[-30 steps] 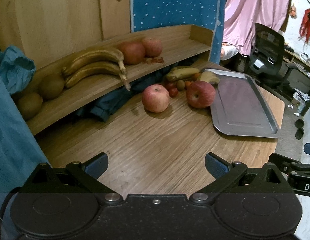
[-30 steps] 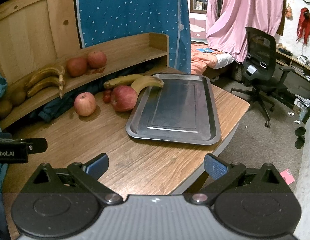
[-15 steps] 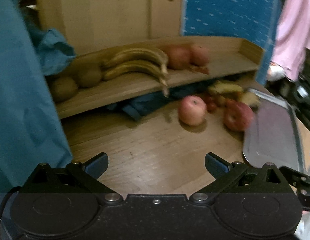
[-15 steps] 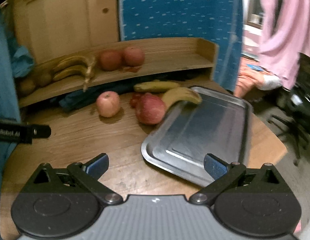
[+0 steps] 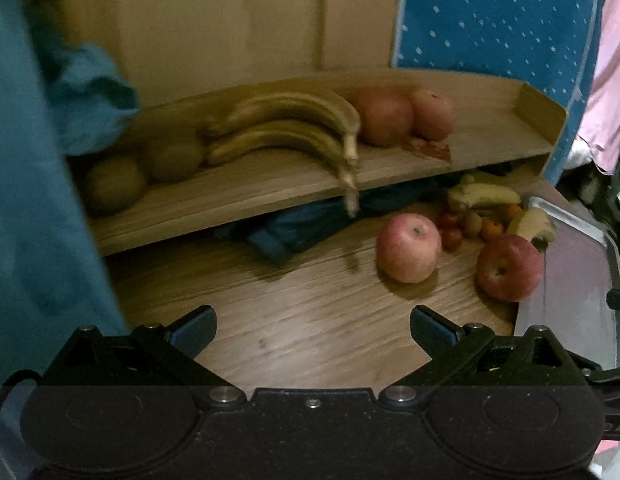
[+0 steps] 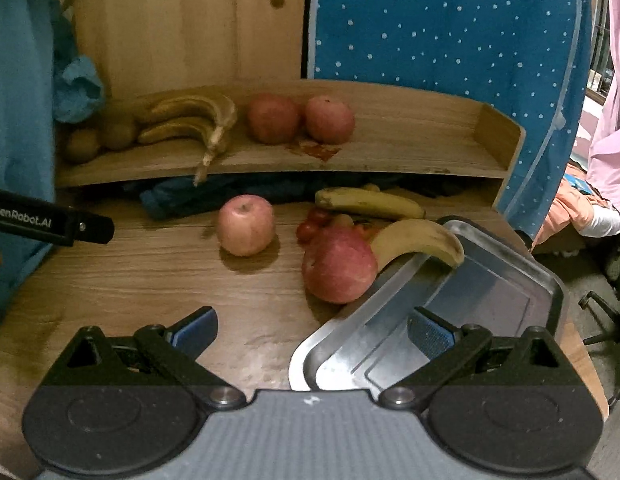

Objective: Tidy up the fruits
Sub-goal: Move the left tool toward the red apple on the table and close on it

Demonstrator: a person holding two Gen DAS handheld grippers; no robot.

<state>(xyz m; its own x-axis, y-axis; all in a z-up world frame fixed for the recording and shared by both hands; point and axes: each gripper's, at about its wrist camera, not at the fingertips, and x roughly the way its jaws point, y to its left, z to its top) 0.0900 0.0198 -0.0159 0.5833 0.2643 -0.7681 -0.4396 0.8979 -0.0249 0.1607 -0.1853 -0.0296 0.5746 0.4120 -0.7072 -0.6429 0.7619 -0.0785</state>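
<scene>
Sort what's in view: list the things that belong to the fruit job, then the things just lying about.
Job:
apples on table
bananas on table
cherry tomatoes
tray
shelf with bananas, apples, kiwis
left claw and right claw, both open

Lying about:
blue cloth under shelf
dotted curtain
office chair

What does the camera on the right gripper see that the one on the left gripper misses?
Only the right wrist view shows most of the metal tray, the banana lying over its rim, and the left gripper's labelled side. Only the left wrist view shows its own open left gripper. Both show the shelf with bananas and apples, plus the pale apple and red apple on the table.
</scene>
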